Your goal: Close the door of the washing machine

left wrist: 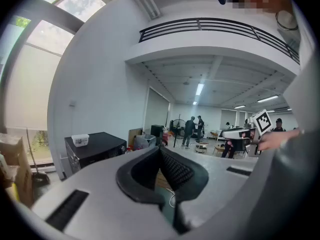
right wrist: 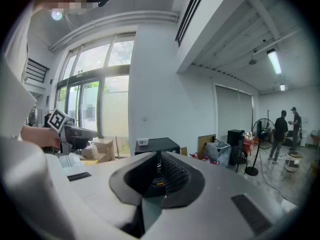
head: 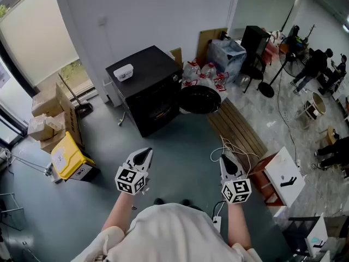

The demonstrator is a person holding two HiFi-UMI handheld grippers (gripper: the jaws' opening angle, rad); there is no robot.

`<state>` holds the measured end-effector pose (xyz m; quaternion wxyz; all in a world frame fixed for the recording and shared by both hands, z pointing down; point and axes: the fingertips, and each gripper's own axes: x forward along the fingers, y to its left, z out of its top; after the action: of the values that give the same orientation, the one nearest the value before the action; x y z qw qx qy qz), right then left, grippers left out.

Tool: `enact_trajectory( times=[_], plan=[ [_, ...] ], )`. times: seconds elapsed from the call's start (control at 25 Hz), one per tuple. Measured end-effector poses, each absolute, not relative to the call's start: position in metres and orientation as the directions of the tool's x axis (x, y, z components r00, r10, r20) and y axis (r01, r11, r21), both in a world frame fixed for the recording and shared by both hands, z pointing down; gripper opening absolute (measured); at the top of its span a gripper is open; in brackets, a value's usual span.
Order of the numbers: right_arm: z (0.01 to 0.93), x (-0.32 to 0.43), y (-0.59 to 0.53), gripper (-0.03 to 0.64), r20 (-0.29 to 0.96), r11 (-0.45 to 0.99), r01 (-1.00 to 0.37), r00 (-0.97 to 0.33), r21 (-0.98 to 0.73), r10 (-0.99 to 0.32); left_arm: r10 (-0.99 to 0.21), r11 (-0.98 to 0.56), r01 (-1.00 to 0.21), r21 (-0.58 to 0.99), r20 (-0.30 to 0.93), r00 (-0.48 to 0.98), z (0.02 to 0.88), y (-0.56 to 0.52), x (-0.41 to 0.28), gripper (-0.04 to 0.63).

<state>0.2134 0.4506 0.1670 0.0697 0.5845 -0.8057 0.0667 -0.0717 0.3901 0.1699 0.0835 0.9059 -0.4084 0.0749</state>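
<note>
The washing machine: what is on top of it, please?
A small white container sits on the black washing machine top, near a rear corner. Nothing else shows there. What the container holds cannot be seen.

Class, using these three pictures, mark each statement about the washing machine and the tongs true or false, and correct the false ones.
1. The door of the washing machine stands open. True.
2. A white box sits on top of the machine. True.
3. The right tongs are gripping the door. False: they are shut on nothing and held well short of the machine.
4. In the head view, the yellow bin lies to the right of the machine. False: it lies to the left, beside the cardboard boxes.
5. The left tongs hold nothing. True.
</note>
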Motion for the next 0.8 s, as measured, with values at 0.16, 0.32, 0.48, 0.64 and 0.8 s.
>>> enact_trajectory(
  times=[0.16,0.32,0.48,0.64,0.8],
  plan=[
    [0.169,0.211,0.449,0.044,0.189,0.311,-0.95,-0.31,-0.023,-0.932,-0.727,-0.653,-0.752,0.088,0.206,0.655,0.172,0.389,-0.071,0.009],
    [0.167,0.212,0.449,0.043,0.186,0.309,-0.951,-0.307,-0.021,-0.933,-0.726,-0.652,-0.753,0.087,0.212,0.654,0.173,0.389,-0.07,0.009],
    [0.167,0.214,0.448,0.043,0.188,0.311,-0.95,-0.309,-0.021,-0.932,-0.727,-0.65,-0.754,0.09,0.215,0.652,0.176,0.389,-0.067,0.009],
    [0.17,0.219,0.448,0.043,0.191,0.309,-0.951,-0.309,-0.033,-0.932,-0.725,-0.65,-0.754,0.091,0.222,0.652,0.179,0.389,-0.06,0.009],
    [0.172,0.225,0.447,0.043,0.197,0.297,-0.955,-0.296,-0.029,-0.934,-0.723,-0.652,-0.753,0.087,0.226,0.653,0.181,0.388,-0.054,0.009]
  ],
)
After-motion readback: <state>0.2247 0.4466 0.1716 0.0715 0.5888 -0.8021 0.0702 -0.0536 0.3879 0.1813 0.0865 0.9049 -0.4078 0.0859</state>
